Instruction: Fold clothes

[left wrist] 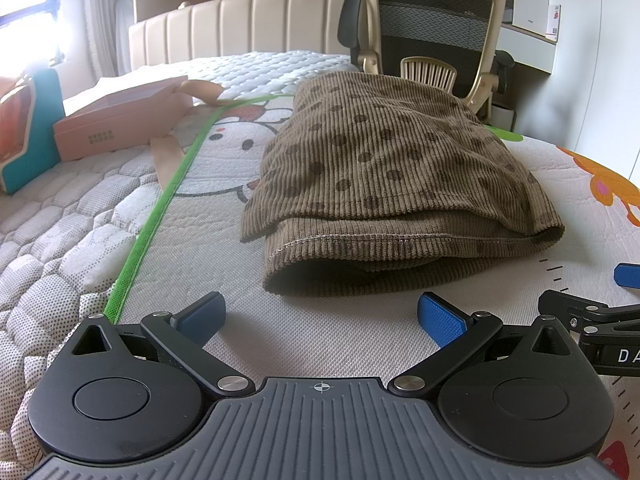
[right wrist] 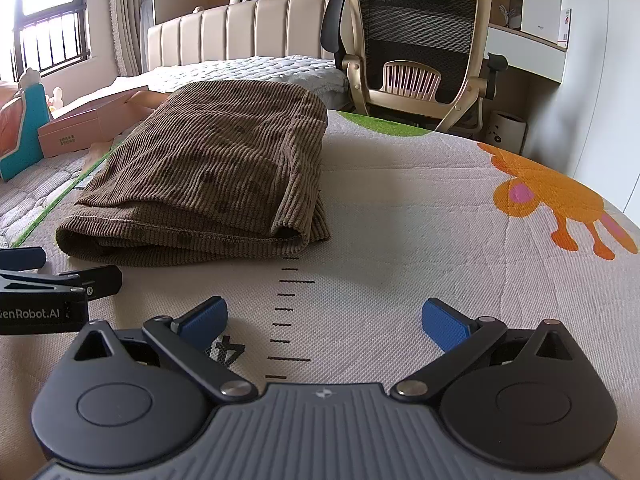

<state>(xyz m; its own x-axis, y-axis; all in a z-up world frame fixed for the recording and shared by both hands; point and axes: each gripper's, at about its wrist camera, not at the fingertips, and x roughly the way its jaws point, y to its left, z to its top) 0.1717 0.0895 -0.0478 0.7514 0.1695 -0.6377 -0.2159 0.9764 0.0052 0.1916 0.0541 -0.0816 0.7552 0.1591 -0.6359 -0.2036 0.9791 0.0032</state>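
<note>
A brown ribbed garment with dark dots [left wrist: 384,168] lies folded in layers on the printed mat [left wrist: 328,340], its hemmed edges facing me. In the left wrist view my left gripper [left wrist: 322,318] stands open just short of the garment's near edge, nothing between its blue pads. In the right wrist view the same garment [right wrist: 216,172] lies ahead and to the left. My right gripper [right wrist: 324,322] is open over the bare mat [right wrist: 400,240], to the right of the fold, holding nothing. Each gripper shows at the edge of the other's view.
A pink box [left wrist: 120,120] with a beige ribbon and a teal object [left wrist: 32,128] lie on the quilted mattress at the left. A beige mesh office chair [right wrist: 416,48] stands past the far edge, a padded headboard [right wrist: 240,32] behind. The mat has a green border [left wrist: 160,216].
</note>
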